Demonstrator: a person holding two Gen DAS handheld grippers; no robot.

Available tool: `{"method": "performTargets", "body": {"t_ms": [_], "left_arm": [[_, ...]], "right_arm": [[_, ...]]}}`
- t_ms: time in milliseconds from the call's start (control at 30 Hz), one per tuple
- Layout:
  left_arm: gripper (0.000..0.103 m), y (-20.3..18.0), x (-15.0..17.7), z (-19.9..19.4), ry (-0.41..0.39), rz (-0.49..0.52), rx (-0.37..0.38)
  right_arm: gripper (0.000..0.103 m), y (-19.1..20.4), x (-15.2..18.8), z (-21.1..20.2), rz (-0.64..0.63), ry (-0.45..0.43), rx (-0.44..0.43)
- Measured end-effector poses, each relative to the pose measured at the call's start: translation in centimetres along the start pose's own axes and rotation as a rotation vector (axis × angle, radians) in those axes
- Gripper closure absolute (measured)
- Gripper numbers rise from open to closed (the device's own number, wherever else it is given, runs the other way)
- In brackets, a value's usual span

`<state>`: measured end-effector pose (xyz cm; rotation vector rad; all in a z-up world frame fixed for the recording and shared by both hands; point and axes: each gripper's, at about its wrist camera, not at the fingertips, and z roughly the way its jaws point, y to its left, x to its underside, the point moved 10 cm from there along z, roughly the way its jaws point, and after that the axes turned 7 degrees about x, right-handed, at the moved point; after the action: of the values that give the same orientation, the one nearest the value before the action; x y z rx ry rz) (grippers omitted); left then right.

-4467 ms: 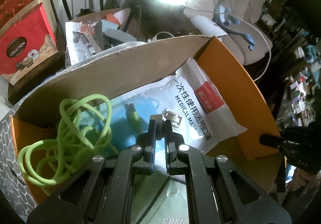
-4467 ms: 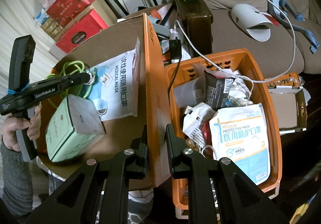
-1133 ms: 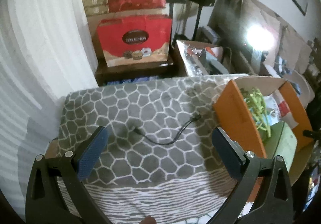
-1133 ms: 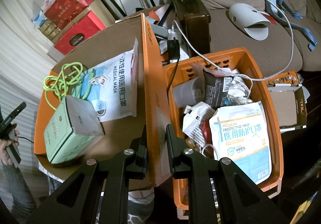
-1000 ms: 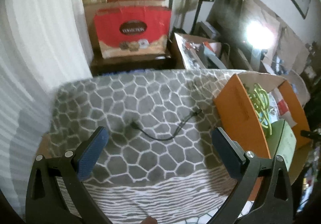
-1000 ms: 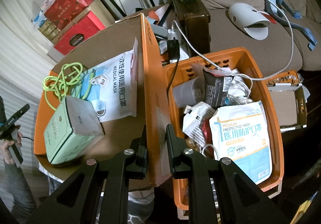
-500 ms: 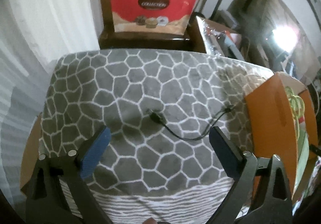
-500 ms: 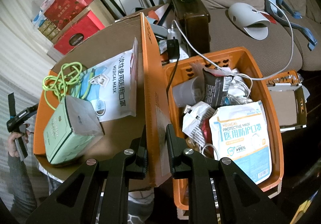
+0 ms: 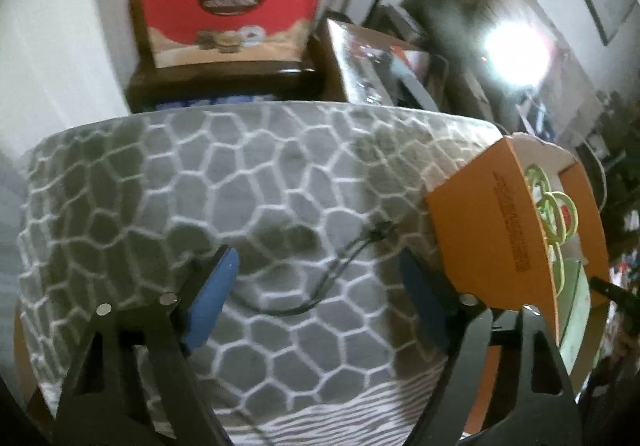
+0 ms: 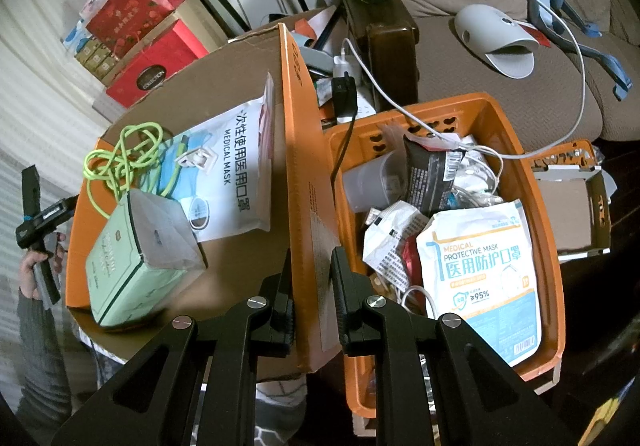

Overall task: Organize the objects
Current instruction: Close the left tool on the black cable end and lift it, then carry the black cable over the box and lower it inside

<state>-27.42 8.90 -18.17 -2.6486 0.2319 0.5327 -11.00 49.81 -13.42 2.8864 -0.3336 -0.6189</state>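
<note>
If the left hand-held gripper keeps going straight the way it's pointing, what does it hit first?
Probably the thin black cable lying on the grey patterned cloth, between the left hand-held gripper's open fingers; depth is unclear.

Left wrist view smeared by motion blur: label on the red box [image 9: 234, 2] at top unreadable. Black cable [image 9: 320, 286] runs behind the blue-padded fingers [image 9: 212, 296]; near end hidden. Cardboard box [image 9: 484, 230] at right: contents mostly behind its orange wall. Right wrist view: left gripper [image 10: 44, 222] cut by left edge, fingers hidden. Basket [image 10: 460, 110] lower layers buried.
</note>
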Motion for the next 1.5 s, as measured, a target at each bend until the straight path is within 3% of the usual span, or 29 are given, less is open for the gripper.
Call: {"method": "performTargets", "body": {"t_ms": [167, 500, 667, 800, 867, 1167, 1500], "left_arm": [[0.045, -2.1, -0.3, 1.9, 0.038, 0.061, 0.042], [0.065, -4.1, -0.2, 5.0, 0.089, 0.148, 0.029], [0.085, -4.0, -0.3, 5.2, 0.077, 0.161, 0.005], [0.089, -3.7, -0.4, 4.9, 0.07, 0.143, 0.012], [0.096, -3.6, -0.5, 4.5, 0.055, 0.14, 0.005], [0.097, -4.4, -2.1, 0.5, -0.023, 0.126, 0.044], [0.097, -8.2, -4.2, -7.4, -0.162, 0.164, 0.108]], "right_arm": [[0.088, 0.1, 0.0, 0.0, 0.001, -0.001, -0.001], [0.087, -0.2, 0.5, 0.3, 0.0, 0.007, 0.004], [0.087, -0.4, 0.8, 0.5, -0.001, 0.011, 0.009], [0.087, -0.6, 0.9, 0.4, 0.0, 0.01, 0.009], [0.087, -0.4, 0.8, 0.5, 0.0, 0.011, 0.009], [0.087, -0.3, 0.7, 0.3, -0.003, 0.01, 0.011], [0.087, -0.1, 0.5, 0.1, 0.002, 0.008, 0.002]]}}
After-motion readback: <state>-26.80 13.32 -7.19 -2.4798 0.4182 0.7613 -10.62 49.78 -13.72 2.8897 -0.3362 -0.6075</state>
